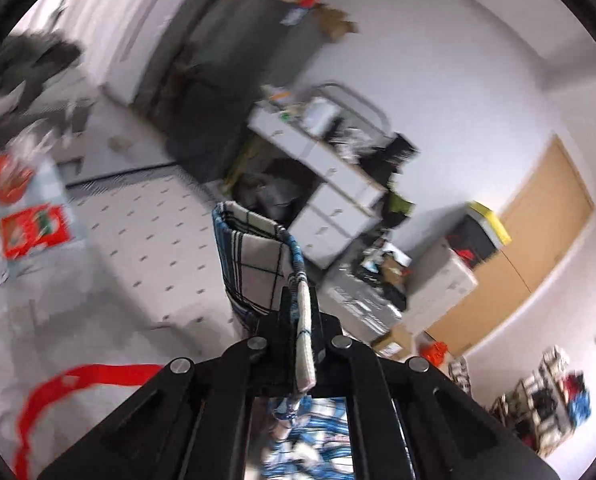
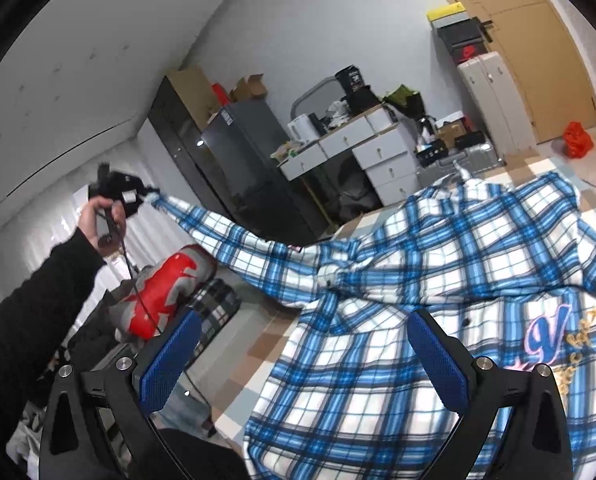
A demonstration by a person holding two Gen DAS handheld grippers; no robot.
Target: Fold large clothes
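**One sleeve lifted, the body of the shirt still flat**

Two grippers are at work on one large plaid shirt (image 2: 398, 280). At the far left of the right wrist view, the left hand (image 2: 97, 216) holds the left gripper (image 2: 135, 196) high in the air. It is clenched on the cuff (image 2: 157, 198), and the sleeve (image 2: 233, 240) runs from it, pulled almost straight, down to the right toward the middle of the frame. In the left wrist view, the cuff fabric stands squeezed between the two black fingers at the lower centre, so the hold looks firm.

Going right, the body of the shirt lies spread on a pale surface with brown squares and fills the lower right of the right wrist view. A collar shows at the upper part, and an embroidered logo (image 2: 550, 336) sits at the right edge. The right gripper (image 2: 302, 356) hovers above the front of the shirt with its blue pads (image 2: 165, 364) wide apart, grasping nothing.

In my judgement the cloth is light and soft, with no stiffness: it will sag and wrinkle wherever it is not supported. It does not look slippery or fragile. The doubled edges, such as the cuff, the hem or the shoulder seam, seem the best places to take hold, because a single layer may slide or bunch. The shoulder where the lifted sleeve joins looks like a good place for the free gripper.
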